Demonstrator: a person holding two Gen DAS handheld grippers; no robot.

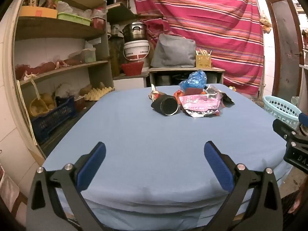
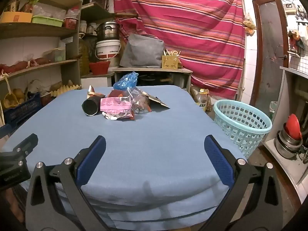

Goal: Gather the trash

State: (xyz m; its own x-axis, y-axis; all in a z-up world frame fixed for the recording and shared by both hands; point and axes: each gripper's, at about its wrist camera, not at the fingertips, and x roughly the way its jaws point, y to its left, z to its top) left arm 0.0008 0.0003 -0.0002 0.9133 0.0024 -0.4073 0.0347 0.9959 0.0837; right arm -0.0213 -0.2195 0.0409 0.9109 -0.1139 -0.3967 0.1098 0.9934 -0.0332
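Left wrist view: left gripper (image 1: 155,160) hangs over the near edge of the counter (image 1: 134,134), jaws spread wide, nothing between them. The trash sits in one heap toward the far side of the blue cover: a dark cup (image 1: 167,105) on its side with its mouth toward the camera, a pink foil wrapper (image 1: 198,104) just beside it, a blue plastic bag (image 1: 193,80) on top at the back. Bare cloth lies between gripper and heap, so the approach is open. The left counter edge runs close to the shelves (image 1: 63,67) and a dark crate (image 1: 53,115); little room there. Right wrist view: right gripper (image 2: 155,160) also wide and empty, over the near edge. The pale blue basket (image 2: 242,125) stands on the floor just beside the right edge of the counter, below its surface, and is the likely bin. Risks, as judged: the cup may roll if nudged on its round side; foil and bag are light, may slip from the pads or drag neighbours along; items overlap, so one grasp could lift several and shed some. A carry to the basket crosses the counter's right edge, where a drop would land on the floor. The two grippers are near each other and could collide.
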